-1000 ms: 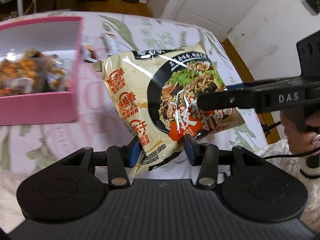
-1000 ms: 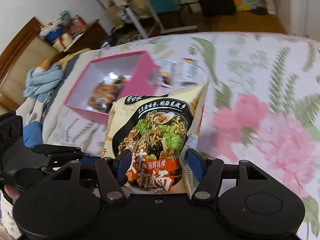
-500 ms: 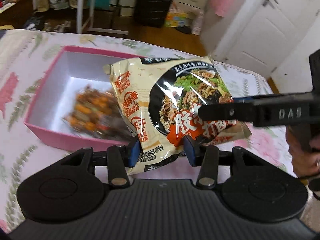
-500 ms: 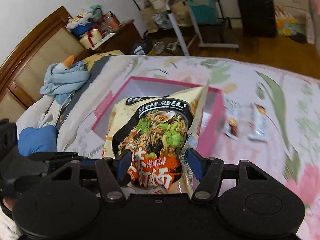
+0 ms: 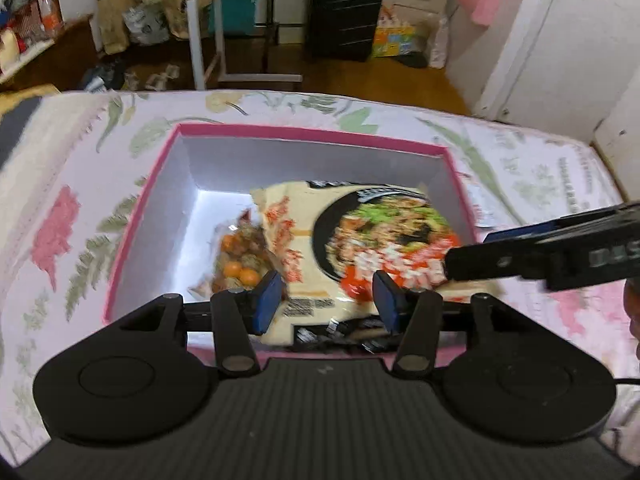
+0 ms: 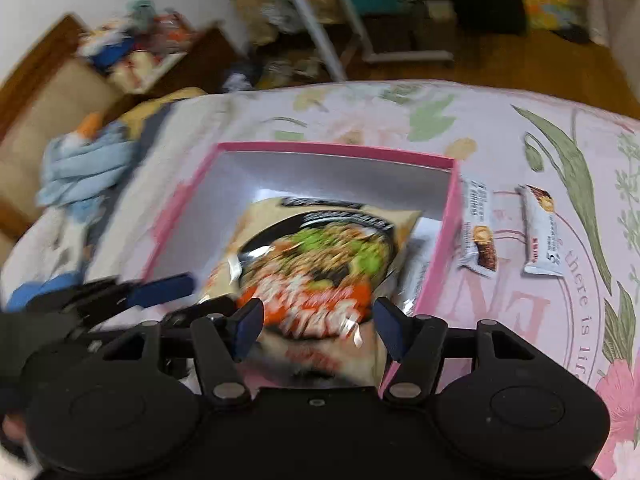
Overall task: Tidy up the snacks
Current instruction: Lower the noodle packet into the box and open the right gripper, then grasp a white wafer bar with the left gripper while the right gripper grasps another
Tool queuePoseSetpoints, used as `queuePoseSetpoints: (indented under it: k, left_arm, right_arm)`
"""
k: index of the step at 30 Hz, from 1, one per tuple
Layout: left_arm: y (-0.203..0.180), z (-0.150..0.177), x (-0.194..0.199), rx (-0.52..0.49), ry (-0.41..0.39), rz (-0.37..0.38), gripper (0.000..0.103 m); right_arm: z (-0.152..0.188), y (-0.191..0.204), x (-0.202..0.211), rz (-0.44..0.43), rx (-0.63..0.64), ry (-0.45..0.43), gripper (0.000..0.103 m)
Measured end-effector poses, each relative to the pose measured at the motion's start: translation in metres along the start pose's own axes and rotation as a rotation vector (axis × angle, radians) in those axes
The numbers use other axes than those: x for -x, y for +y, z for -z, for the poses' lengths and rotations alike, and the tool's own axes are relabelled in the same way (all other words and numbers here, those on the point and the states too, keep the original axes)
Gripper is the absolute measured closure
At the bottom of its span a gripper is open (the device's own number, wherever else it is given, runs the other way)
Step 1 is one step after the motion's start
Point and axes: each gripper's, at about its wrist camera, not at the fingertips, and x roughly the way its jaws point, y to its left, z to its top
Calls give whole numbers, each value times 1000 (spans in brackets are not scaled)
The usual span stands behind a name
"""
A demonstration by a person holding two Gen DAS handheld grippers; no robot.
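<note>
A beige instant-noodle packet (image 5: pixel 360 240) with a black bowl picture hangs low inside the pink box (image 5: pixel 304 133), above a clear bag of orange snacks (image 5: pixel 236 260). My left gripper (image 5: pixel 328 302) straddles the packet's lower edge. Its jaws are opening, and the pads stand just off the wrapper. In the right wrist view the packet (image 6: pixel 320 264) is blurred, and my right gripper (image 6: pixel 318 328) is shut on its bottom part over the box (image 6: pixel 332 148). The right gripper (image 5: pixel 468 252) reaches in from the right. The left gripper (image 6: pixel 188 296) sits at the packet's left edge.
Two white snack bars (image 6: pixel 478 232) (image 6: pixel 542 232) lie on the floral bedspread (image 6: pixel 520 128) just right of the box. A blue cloth (image 6: pixel 84 168) is heaped at the bed's left. Beyond the bed are a black suitcase (image 5: pixel 344 12), a white stand and floor clutter.
Both grippers carried the packet leftward from over the bedspread to down inside the pink box. The left jaws have widened and the packet has sunk lower between them.
</note>
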Motion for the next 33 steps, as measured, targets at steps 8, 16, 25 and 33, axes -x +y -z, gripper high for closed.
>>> queuePoseSetpoints:
  k: [8,16,25,33]
  left_arm:
    - [-38,14,44,-83,-76,48,56]
    - [-106,14,58,-221,-90,82,57]
    - [-173,26,20,-205,-65,100,59]
    - [-229,18,-39,-206,-129,-95,60]
  right_arm:
    - [27,-23,75,-22,41,-110,37]
    - [55,-45,119,83,215,-285,36]
    - [51,-116,129,11,102,-287,36]
    - [24,-162,108,-69,56,-200,37]
